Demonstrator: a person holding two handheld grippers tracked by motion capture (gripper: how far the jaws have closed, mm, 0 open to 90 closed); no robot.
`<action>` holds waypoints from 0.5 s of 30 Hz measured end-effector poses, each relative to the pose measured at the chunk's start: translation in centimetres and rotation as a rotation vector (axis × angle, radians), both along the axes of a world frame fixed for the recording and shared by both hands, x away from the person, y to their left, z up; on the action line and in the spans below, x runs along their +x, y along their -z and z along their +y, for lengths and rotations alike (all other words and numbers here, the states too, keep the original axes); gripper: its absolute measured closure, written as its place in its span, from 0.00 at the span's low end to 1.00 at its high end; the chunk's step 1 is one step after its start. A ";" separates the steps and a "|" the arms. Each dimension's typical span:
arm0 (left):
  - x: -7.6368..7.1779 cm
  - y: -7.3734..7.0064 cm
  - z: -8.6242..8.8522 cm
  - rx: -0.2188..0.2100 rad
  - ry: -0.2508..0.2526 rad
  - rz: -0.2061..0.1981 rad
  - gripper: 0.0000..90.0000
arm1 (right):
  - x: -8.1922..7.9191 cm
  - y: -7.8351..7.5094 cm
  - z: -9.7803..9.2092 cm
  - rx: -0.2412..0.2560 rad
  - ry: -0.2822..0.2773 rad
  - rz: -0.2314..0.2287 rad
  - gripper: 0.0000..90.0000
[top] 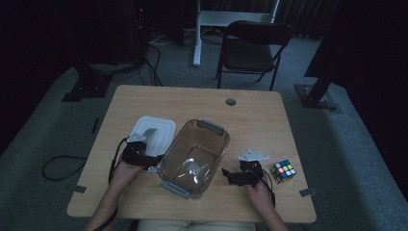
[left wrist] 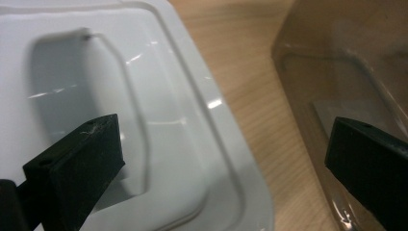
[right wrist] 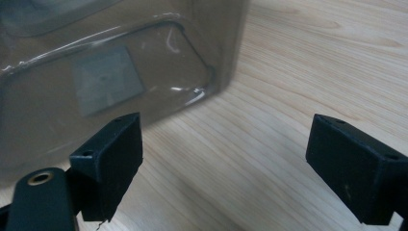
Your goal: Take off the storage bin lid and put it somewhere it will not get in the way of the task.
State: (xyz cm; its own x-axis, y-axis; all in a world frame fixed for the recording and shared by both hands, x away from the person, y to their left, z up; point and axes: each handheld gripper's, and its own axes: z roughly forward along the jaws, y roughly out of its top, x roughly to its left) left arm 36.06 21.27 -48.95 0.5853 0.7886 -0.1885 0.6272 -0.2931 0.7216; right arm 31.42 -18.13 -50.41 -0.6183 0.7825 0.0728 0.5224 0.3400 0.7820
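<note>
A clear plastic container with grey end clips stands empty in the middle of the wooden table. Beside it on the left lies a white lid. My left gripper is open at the gap between them. In the left gripper view the left gripper has one jaw over the lid and the other against the container. My right gripper is open just right of the container, holding nothing. The right gripper view has the right gripper low over bare wood, near the container's corner. A colourful puzzle cube sits to its right.
A cable hole is in the table's far side. A black folding chair stands behind the table, with dark stands on the floor at both sides. A cable loops on the carpet at the left.
</note>
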 end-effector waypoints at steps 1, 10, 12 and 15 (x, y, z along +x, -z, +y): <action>-0.1 0.0 -0.3 0.000 0.011 -0.001 0.00 | 0.1 0.0 0.2 -0.002 -0.003 0.002 0.14; -0.3 0.2 -1.9 0.000 0.035 0.007 0.00 | 0.5 -0.5 1.0 0.020 -0.004 0.011 0.14; -0.3 0.2 -2.1 0.006 0.033 0.012 0.00 | 0.5 -0.5 1.0 0.014 0.000 0.005 0.14; -0.2 0.3 -2.5 0.011 0.035 0.017 0.00 | 0.8 -0.7 0.9 -0.002 0.007 0.001 0.14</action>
